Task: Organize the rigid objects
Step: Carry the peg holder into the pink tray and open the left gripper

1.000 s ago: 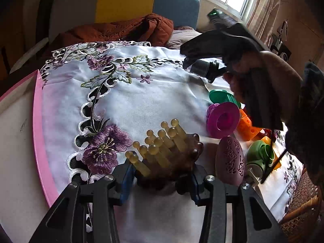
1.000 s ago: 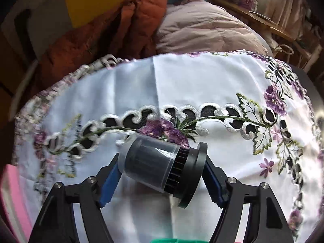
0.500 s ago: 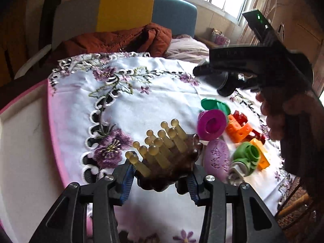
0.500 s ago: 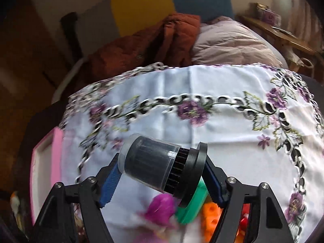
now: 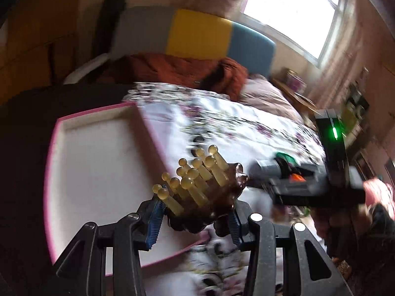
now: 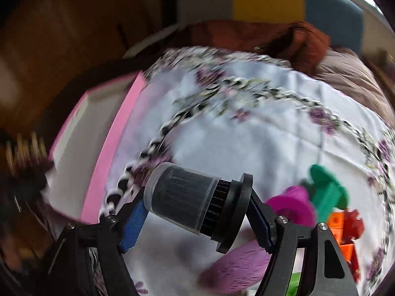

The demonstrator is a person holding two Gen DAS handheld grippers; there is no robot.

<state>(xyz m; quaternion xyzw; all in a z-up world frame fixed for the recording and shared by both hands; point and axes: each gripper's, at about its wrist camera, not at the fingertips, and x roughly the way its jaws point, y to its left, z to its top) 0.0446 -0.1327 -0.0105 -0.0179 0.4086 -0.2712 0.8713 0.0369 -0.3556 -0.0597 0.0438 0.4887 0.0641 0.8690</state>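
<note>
My left gripper [image 5: 195, 218] is shut on a brown scalp massager with yellow prongs [image 5: 200, 190] and holds it in the air over the near right edge of a pink-rimmed white tray [image 5: 81, 167]. My right gripper [image 6: 197, 215] is shut on a dark cylindrical brush with a clear cap [image 6: 187, 203], held above the white embroidered tablecloth [image 6: 259, 135]. The tray [image 6: 108, 133] lies to its left. The right gripper also shows in the left wrist view [image 5: 308, 185], to the right of the massager.
Loose toys lie on the cloth at the right: a magenta spool [image 6: 288, 209], a green spool [image 6: 325, 190], orange and red blocks [image 6: 345, 227] and a purple egg-shaped piece [image 6: 237, 268]. An orange jacket [image 5: 177, 69] and a sofa stand behind the table.
Both grippers have swung left with their objects. The left one has moved from over the cloth to over the tray's edge. The tray has come into the right wrist view.
</note>
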